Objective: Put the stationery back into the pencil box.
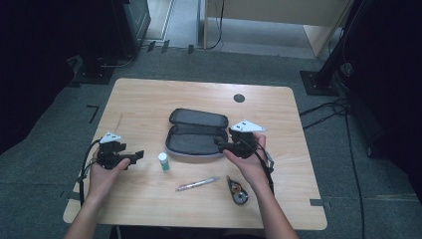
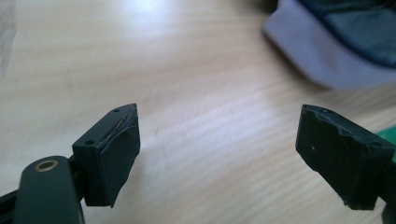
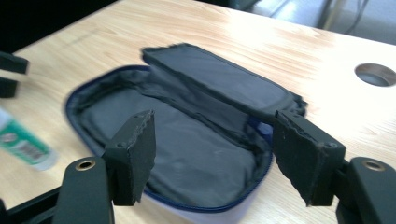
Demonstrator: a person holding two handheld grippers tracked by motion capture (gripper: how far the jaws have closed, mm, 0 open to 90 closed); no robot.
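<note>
Left claw point(image 1: 135, 156) is hovering low over the bench point(image 1: 149, 99), jaws spread wide, gripping nothing; right claw point(image 1: 220, 145) is also gaping wide and empty, poised at the near edge of the open pencil case point(image 1: 196, 134), whose dark lining is sitting right between and beyond its jaws in the right gripper view point(image 3: 187, 154).

Likely work: packing the loose items into the case; the glue stick point(image 1: 163, 161) is standing just ahead of the left claw, between it and the case; the pen point(image 1: 197, 183) and correction tape point(image 1: 238, 190) are lying nearer the person than the right claw, beside the right forearm.

Risks from here:
- glue stick is small, round and upright; 1 off-centre close is probably tipping it or rolling it away across the bench;
- left claw is sitting low; sweeping forward is likely knocking the stick before the jaws are straddling it;
- case is soft and light; right claw pushing on its rim is probably sliding it or folding the flap point(image 3: 219, 79) shut over the opening;
- flap is leaning over the far half of the case, so a drop made too far from the claw is landing on the flap, not inside;
- pen is thin and flat on the bench; pads are probably scraping wood and slipping off;
- right forearm is close to the tape, so a pull-back is possibly nudging it.
</note>
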